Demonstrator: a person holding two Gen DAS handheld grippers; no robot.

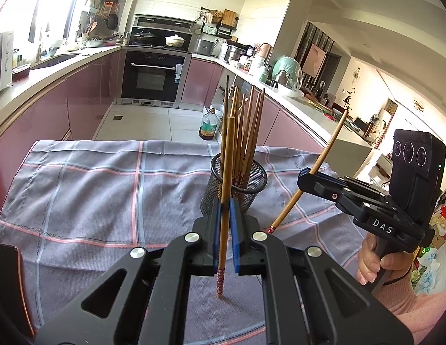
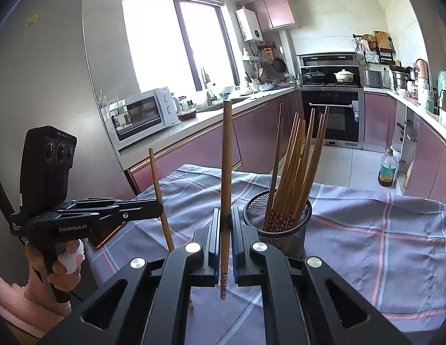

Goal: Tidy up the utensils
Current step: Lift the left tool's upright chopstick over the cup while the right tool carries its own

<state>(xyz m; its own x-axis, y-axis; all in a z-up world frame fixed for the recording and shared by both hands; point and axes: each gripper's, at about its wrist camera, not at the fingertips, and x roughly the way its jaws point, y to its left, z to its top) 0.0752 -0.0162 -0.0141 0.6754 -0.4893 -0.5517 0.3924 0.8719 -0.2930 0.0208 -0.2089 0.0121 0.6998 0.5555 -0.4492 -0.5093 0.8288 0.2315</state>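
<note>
Both jaws narrow: left gripper clamps upright chopstick; right gripper clamps second chopstick.

Our two grippers are matte black with silver round bolts and blue finger pads. The right gripper carries white "DAS" lettering and a three-lens camera block; the left gripper reads "GenRobot.AI". Our sleeves are pink, our skin light.
</note>
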